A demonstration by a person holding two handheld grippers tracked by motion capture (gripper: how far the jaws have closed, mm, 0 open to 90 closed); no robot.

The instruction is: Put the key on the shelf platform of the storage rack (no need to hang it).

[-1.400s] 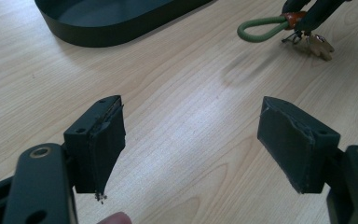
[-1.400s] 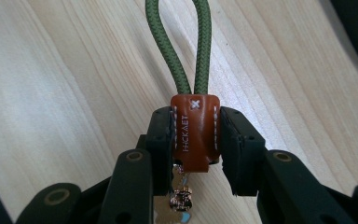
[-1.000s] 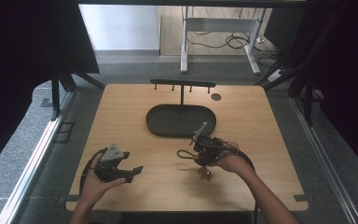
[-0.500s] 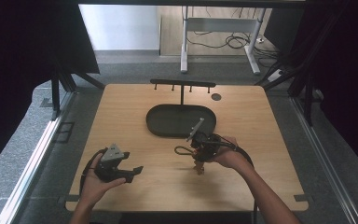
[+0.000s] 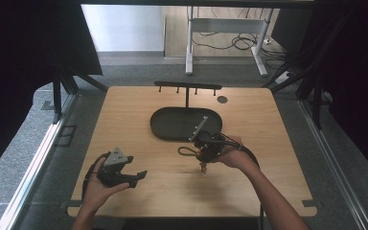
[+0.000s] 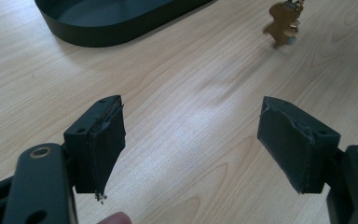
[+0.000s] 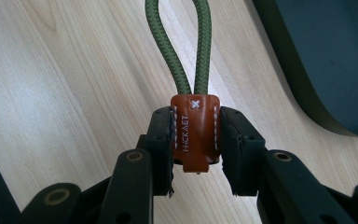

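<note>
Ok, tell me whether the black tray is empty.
Empty as far as visible: the black tray shows bare floor; the right gripper hides one end.

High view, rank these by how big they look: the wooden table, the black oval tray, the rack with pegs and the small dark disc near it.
1. Wooden table
2. Black oval tray
3. Rack with pegs, narrower than the tray and much thinner
4. Small dark disc
</note>
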